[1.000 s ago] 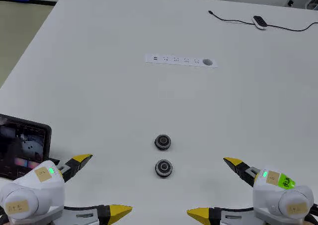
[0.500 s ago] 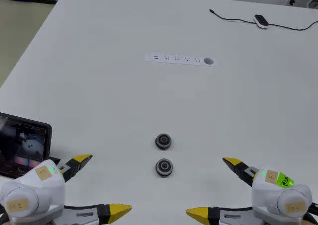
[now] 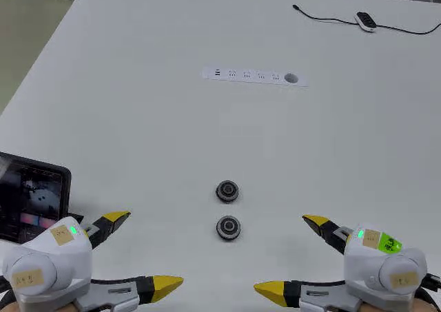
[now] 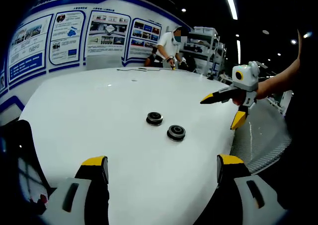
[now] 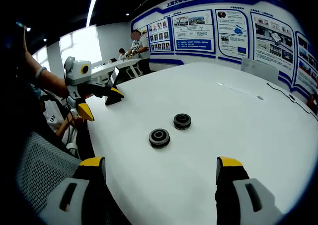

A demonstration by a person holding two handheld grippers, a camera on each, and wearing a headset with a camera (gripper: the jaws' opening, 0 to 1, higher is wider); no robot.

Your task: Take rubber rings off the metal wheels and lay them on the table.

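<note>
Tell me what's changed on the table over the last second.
Nothing visibly moved; only the head camera shifted slightly. The far wheel and near wheel lie in place on the table; left gripper and right gripper stay open, touching neither.

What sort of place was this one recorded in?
Probably a company lab or demo workshop: a large white table with a power strip on it, blue-trimmed information boards along the wall, and another person standing in the background.
</note>
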